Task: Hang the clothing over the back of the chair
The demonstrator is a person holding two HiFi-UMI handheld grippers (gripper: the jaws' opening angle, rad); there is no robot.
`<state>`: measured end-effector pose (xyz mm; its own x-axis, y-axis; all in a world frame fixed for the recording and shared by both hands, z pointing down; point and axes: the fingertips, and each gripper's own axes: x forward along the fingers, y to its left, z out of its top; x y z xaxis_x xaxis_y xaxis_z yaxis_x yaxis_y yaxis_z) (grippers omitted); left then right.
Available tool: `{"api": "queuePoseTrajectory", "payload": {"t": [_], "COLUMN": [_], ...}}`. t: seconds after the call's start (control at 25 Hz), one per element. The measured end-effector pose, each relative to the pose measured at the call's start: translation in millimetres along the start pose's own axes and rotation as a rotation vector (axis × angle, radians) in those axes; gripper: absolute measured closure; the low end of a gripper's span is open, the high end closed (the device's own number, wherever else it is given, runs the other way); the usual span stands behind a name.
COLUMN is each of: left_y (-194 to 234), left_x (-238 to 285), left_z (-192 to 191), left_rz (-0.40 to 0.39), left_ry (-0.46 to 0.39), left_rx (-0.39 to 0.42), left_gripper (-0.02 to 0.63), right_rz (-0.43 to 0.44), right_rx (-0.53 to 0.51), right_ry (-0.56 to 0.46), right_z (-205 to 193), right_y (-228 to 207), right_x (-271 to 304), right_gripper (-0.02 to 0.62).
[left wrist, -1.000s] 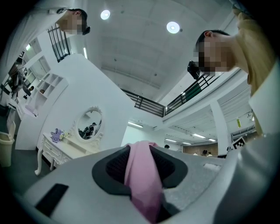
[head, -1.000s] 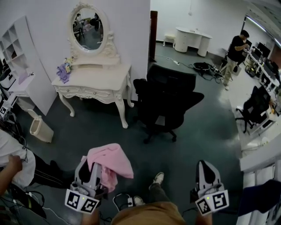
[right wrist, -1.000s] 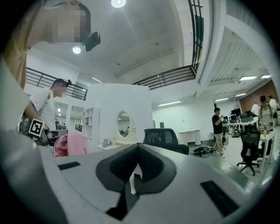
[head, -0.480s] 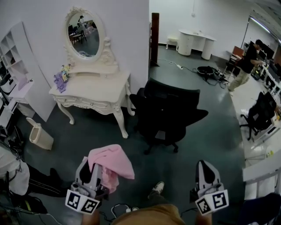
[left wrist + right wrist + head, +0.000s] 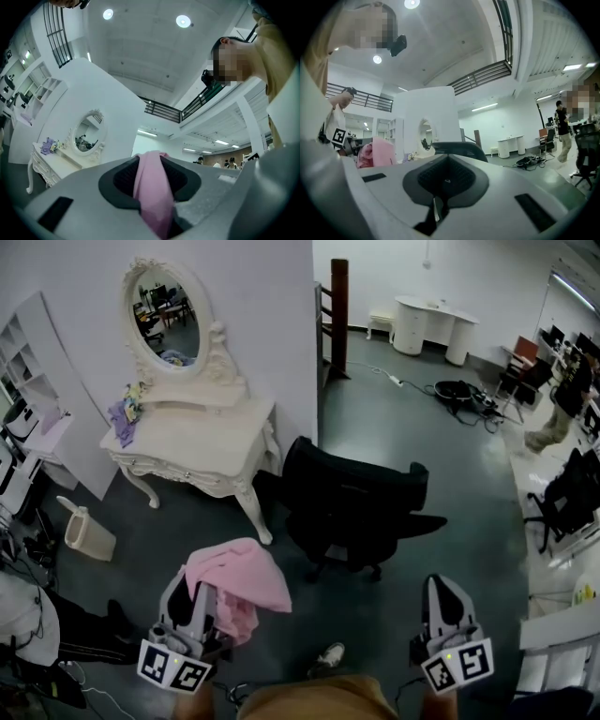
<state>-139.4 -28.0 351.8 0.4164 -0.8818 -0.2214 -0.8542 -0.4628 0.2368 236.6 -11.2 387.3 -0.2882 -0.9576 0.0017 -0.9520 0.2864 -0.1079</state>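
A pink piece of clothing (image 5: 239, 579) hangs bunched over my left gripper (image 5: 192, 601), which is shut on it at the lower left of the head view. In the left gripper view a pink fold (image 5: 152, 187) is pinched between the jaws of that gripper (image 5: 152, 164). The black office chair (image 5: 352, 507) stands ahead of me, its back turned toward me, apart from both grippers. My right gripper (image 5: 439, 585) is at the lower right, shut and empty. The right gripper view shows that gripper (image 5: 449, 164) with jaws together, the chair's back (image 5: 459, 147) beyond them, and the pink clothing (image 5: 377, 152) at the left.
A white dressing table (image 5: 192, 442) with an oval mirror stands against the wall left of the chair. A beige bin (image 5: 84, 531) sits on the floor further left, near a seated person (image 5: 28, 615). Cables (image 5: 459, 390) and more office chairs (image 5: 572, 493) are at the right.
Both grippers and the camera have travelled toward the black chair, which now lies closer and lower in the head view. The pink clothing stays in the left gripper. The standing person at right has walked off.
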Motion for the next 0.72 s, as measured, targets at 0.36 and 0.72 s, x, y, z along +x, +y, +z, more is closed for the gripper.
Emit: {"api": "queuePoseTrajectory", "payload": {"t": [0.36,0.72], "left_y": [-4.6,24.8], "left_x": [48.3,126.4], "left_z": [-2.3,-18.3], "left_rz": [0.012,-0.084], "left_ry": [0.015,0.038], "left_rx": [0.027,-0.027], "left_gripper": [0.494,0.492], "right_rz": [0.038,-0.054], "right_rx": [0.052,0.035], "right_ry": [-0.008,-0.01], "right_z": [-1.2,2.7], "right_y": [-35.2,-59.1], "right_x": [53.8,105.9], "right_gripper": [0.592,0.592]}}
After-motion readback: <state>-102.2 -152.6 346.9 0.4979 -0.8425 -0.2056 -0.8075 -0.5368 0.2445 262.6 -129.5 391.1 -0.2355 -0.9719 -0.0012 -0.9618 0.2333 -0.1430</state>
